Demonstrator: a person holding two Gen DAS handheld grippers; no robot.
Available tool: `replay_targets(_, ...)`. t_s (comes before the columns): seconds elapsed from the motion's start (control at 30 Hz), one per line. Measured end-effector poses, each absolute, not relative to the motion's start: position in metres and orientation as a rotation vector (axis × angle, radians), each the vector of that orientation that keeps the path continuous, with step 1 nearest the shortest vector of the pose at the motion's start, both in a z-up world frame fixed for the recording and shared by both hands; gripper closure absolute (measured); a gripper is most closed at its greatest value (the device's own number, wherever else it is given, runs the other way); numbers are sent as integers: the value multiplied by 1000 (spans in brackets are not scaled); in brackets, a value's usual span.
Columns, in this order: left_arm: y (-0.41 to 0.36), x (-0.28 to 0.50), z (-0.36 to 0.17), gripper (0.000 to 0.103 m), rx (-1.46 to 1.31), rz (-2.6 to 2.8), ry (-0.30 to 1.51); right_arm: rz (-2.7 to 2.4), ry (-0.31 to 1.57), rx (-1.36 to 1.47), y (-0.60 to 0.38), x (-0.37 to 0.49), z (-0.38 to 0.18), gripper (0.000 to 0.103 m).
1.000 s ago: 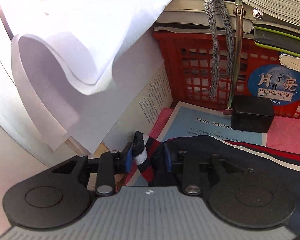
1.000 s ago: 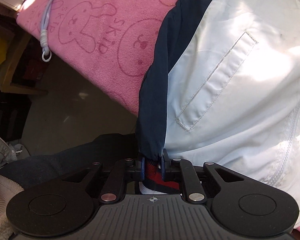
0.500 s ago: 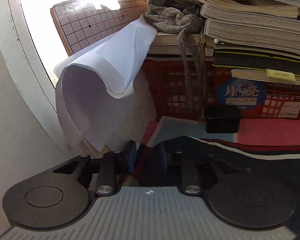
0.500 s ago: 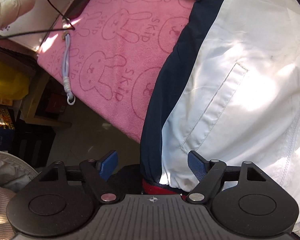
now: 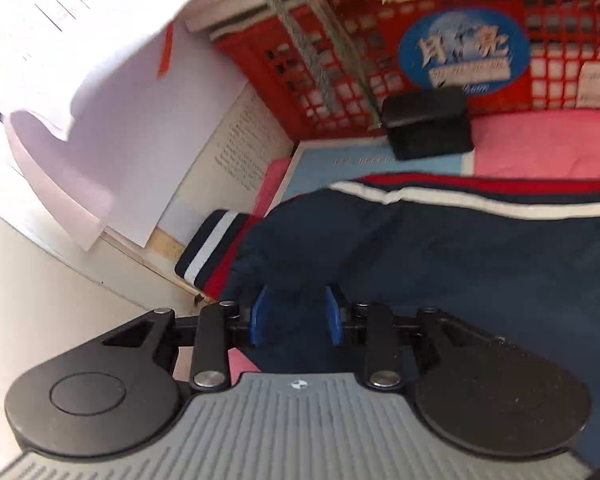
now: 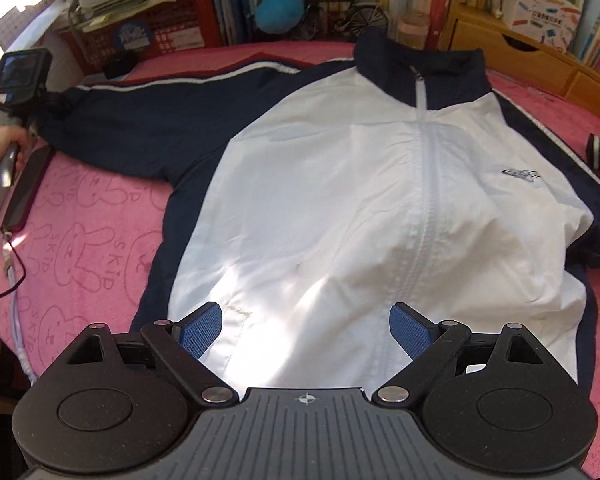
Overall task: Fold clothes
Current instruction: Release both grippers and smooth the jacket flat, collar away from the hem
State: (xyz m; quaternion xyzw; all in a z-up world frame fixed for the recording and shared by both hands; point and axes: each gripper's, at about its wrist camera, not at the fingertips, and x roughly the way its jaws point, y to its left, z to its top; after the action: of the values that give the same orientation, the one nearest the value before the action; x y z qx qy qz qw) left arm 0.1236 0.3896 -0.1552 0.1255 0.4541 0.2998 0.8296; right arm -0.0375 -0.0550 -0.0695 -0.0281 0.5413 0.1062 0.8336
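1. jacket [image 6: 340,184] lies front up, spread flat on pink towel [image 6: 80,240], sleeve out toward red crate [image 5: 560,80].
2. left gripper [image 5: 296,314] parted around navy sleeve by striped cuff [image 5: 212,244], not pinching; right gripper [image 6: 306,330] spread wide above hem.
3. risk: slick fabric slips, bunches; sleeve snags black box [image 5: 426,128].

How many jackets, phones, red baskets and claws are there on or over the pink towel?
Jacket: 1
Phone: 1
Red basket: 1
Claws: 2, the left claw and the right claw
Total: 5
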Motion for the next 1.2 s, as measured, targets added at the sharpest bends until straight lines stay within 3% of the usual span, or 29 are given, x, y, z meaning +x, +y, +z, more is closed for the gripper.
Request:
replay_targets(0.2, 279, 75, -99, 67, 45, 243, 830, 68, 983, 39, -129, 38, -77, 14)
replay_targets(0.27, 228, 54, -89, 59, -1, 82, 821, 72, 992, 3, -140, 64, -94, 20)
replay_targets(0.33, 171, 40, -89, 48, 21, -76, 822, 79, 1022, -56, -145, 88, -113, 36)
replay_targets(0.4, 117, 34, -104, 47, 94, -158, 842, 76, 1046, -68, -152, 113, -133, 39)
replay_targets(0.47, 85, 39, -127, 47, 148, -152, 884, 42, 1047, -40, -163, 141, -142, 34)
replay_targets(0.53, 77, 55, -146, 42, 139, -67, 920, 9, 1048, -11, -173, 169, -150, 0)
replay_targets(0.6, 76, 70, -158, 32, 124, 28, 929, -24, 1048, 18, -184, 198, -158, 4)
replay_targets(0.63, 77, 78, -160, 22, 130, 69, 931, -41, 1048, 33, -189, 212, -162, 13)
replay_targets(0.7, 78, 85, -162, 17, 141, 124, 929, -5, 964, 82, -193, 198, -139, 19)
replay_targets(0.8, 81, 92, -163, 6, 143, 168, 936, -41, 756, -55, -214, 153, -113, 0)
replay_targets(0.9, 86, 97, -162, 0, 145, 189, 966, -175, 811, 18, -287, 134, -115, 2)
replay_targets(1.03, 86, 98, -164, 0, 132, 206, 980, -355, 880, 116, -385, 108, -118, 18)
replay_targets(1.2, 80, 97, -164, 0, 149, 228, 983, -582, 959, 241, -507, 76, -121, 19)
